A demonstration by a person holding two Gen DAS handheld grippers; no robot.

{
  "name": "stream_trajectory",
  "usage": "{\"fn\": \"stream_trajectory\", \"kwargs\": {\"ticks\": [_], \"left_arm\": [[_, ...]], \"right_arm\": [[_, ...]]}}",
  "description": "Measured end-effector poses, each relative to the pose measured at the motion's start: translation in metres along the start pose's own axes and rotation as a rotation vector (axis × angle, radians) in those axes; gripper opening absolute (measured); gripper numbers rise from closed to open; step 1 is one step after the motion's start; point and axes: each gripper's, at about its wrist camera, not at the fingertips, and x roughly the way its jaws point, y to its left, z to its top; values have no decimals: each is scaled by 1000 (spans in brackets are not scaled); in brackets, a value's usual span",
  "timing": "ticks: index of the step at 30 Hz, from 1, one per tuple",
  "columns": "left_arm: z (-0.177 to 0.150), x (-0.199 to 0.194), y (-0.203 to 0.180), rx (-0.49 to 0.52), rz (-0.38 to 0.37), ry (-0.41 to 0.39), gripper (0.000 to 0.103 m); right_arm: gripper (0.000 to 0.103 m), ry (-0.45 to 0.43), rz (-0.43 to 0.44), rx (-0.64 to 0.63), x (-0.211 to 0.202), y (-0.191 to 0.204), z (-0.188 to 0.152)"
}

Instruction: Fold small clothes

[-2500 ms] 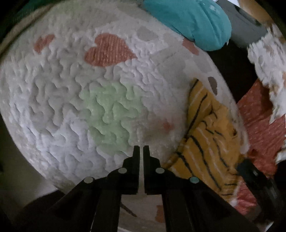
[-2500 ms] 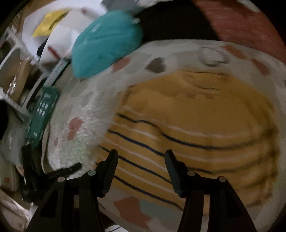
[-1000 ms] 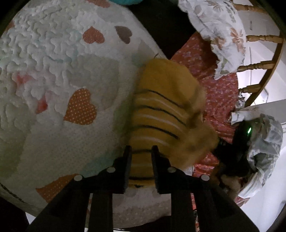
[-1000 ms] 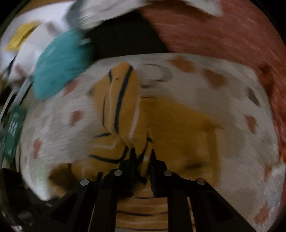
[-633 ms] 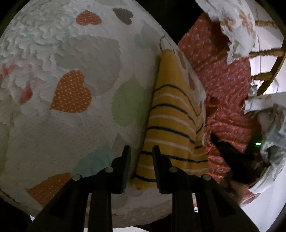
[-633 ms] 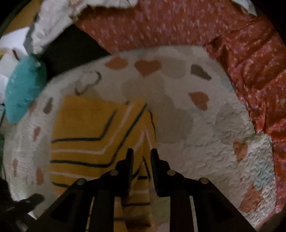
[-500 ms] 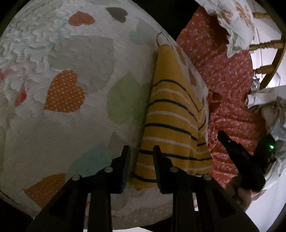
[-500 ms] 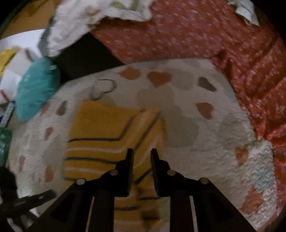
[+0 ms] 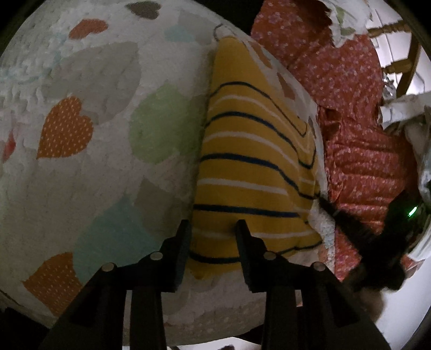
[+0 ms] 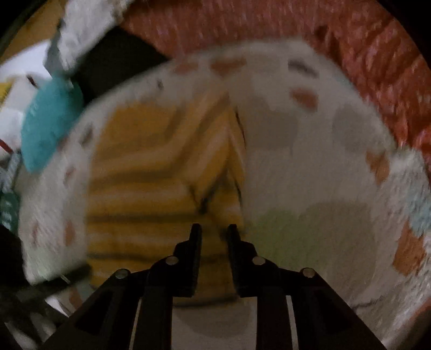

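A small yellow garment with navy and white stripes (image 9: 250,167) lies folded on a white quilt with coloured hearts (image 9: 89,140). My left gripper (image 9: 213,227) is open, its fingers straddling the garment's near edge without pinching it. The right wrist view is blurred. It shows the same yellow garment (image 10: 161,172) on the quilt (image 10: 309,167). My right gripper (image 10: 213,228) is a little open and empty, just above the garment's near part. The right gripper also shows as a dark shape in the left wrist view (image 9: 358,228), beside the garment's right edge.
An orange-red floral bedspread (image 9: 355,129) lies beyond the quilt's right edge. A teal cloth (image 10: 48,123) sits at the quilt's far left corner. A wooden chair back (image 9: 398,62) and white crumpled fabric (image 9: 350,16) stand at the far right.
Both grippers held the garment, laid a flap over and released it. Since half a second ago the left fingers have spread wider, and the right gripper has swung closer over the garment.
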Motion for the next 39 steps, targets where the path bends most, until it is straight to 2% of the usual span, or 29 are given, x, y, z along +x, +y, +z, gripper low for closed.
{"fn": "stream_trajectory", "kwargs": {"ticks": [2,5,7,9,10,13,17,20,25,27,28,29,32,34,37,39], "left_arm": [[0,0,-6,20,23,-8,32],[0,4,-11,42,50,-4,32],[-2,5,-12,56,67,3,34],[0,7,-14,61,76,3,37],[0,5,-13,58,78,3,38],[-1,0,-6,40,84,3,39],[-3,-8,-2,34,119,-26,39],[-10,-24,-9,65,207,-128,39],[-40,-73,-34,167,390,-396,39],[-58,-91,-43,185,448,-456,39],[-69,-100,-48,184,451,-475,40],[-82,-110,-55,191,457,-495,41],[-114,-138,-80,242,526,-564,58],[-132,-161,-99,255,559,-623,79],[-153,-195,-120,233,578,-720,101],[-163,-214,-130,219,568,-752,102]], "right_arm": [[24,-42,16,2,-3,7,21],[32,-36,64,30,17,13,47],[39,28,82,87,46,7,57],[39,118,68,165,83,-6,57],[39,116,66,211,91,-15,55],[39,64,121,282,78,-28,49],[43,9,82,209,40,-31,25],[48,-50,51,166,4,-38,-12],[52,-106,42,149,-34,-43,-72],[52,-107,64,161,-45,-42,-92],[52,-107,71,159,-48,-40,-99],[52,-113,71,150,-52,-37,-105],[53,-138,43,91,-64,-23,-123],[53,-157,39,77,-72,-18,-131],[54,-199,27,43,-88,-12,-145],[54,-238,1,7,-99,-7,-152]]}}
